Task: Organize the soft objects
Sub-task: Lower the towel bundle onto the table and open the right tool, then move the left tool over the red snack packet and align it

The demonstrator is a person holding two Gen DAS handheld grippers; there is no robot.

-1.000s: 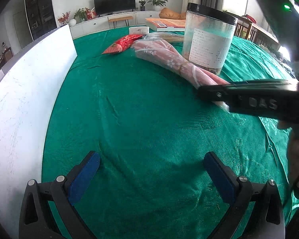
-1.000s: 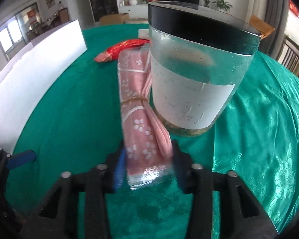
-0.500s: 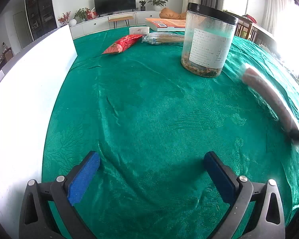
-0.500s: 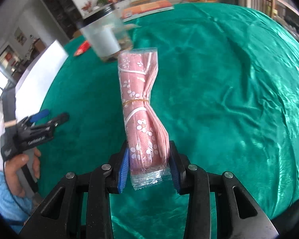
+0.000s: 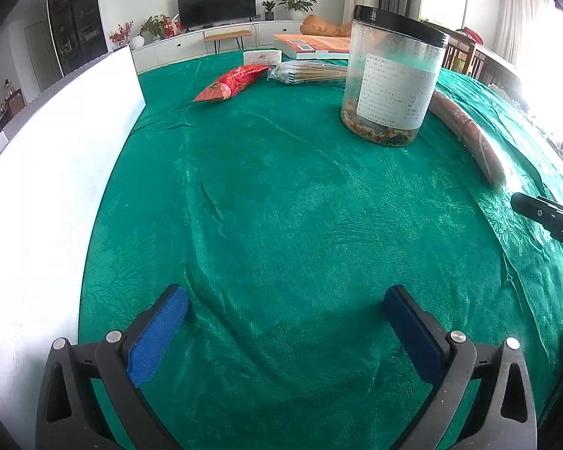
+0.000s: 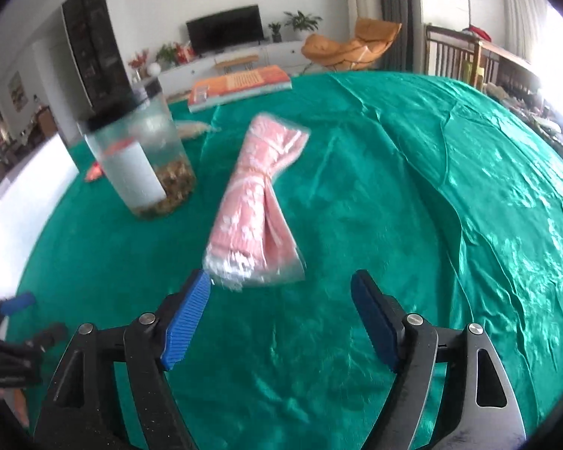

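Note:
A pink flowered cloth bundle in clear wrap (image 6: 257,202) lies on the green tablecloth (image 6: 413,195), to the right of the clear jar (image 6: 142,168). It also shows in the left wrist view (image 5: 469,135), beyond the jar (image 5: 390,78). My right gripper (image 6: 279,318) is open and empty, just short of the bundle's near end. Its body shows at the right edge of the left wrist view (image 5: 548,217). My left gripper (image 5: 285,333) is open and empty over bare cloth. A red soft packet (image 5: 231,84) lies at the far side.
A white board (image 5: 37,172) stands along the table's left side. A bag of sticks (image 5: 307,73), a small white box (image 5: 262,57) and an orange book (image 5: 311,45) lie at the far edge. The table drops off on the right.
My right gripper carried the pink bundle from the jar's left side to its right, set it on the cloth, opened and drew back. The left gripper has not moved.

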